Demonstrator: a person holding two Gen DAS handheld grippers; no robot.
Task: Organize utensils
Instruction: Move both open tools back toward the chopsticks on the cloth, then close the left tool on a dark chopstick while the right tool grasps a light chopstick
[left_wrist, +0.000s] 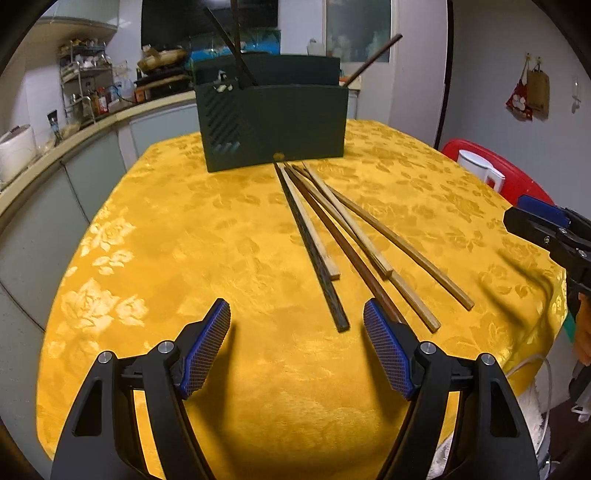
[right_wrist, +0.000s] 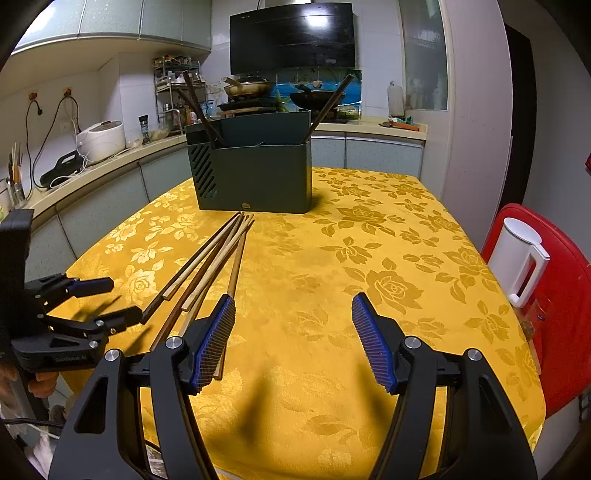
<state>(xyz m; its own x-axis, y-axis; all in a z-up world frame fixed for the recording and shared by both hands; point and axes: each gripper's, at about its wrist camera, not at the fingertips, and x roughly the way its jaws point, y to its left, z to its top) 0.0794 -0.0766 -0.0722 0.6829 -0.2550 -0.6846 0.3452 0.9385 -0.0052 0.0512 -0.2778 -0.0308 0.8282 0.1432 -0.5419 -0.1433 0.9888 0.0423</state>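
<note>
**Both grippers open above the loose chopsticks; holder waiting at the far edge**

Nearest the near edge of the table (left_wrist: 155, 236), the left gripper (left_wrist: 297, 347) is hovering with its jaws standing wide apart and nothing between them. Its blue pads (left_wrist: 207, 347) are flanking bare yellow cloth, with the butt end of the darkest chopstick (left_wrist: 317, 258) lying just ahead of the gap. The right gripper (right_wrist: 293, 339) is likewise standing open and empty, over the cloth beside the bundle, its left pad overlapping the nearest stick ends in its own view; whether it is touching them cannot be told.

Further in, the loose chopsticks (right_wrist: 218, 266) are lying fanned across the middle of the table, butt ends spread toward the near edge and tips converging just in front of the holder. Several are crossing or resting against one another.

At the far edge, the dark green utensil holder (right_wrist: 255, 177) is standing upright, already carrying a few chopsticks (right_wrist: 199, 107) leaning out at steep angles.

Probable faults from here:

- Closing on the crossed section is likely to be lifting two sticks at once, or levering a neighbour sideways across the cloth.
- A grip taken at the extreme butt end is likely to be letting the long stick droop or pivot between the pads.
- The two grippers are working close together over the same bundle; converging on one stick risks a collision.
- The leaning sticks in the holder may be obstructing insertion, or the holder may be nudged if a tip strikes its rim.
</note>
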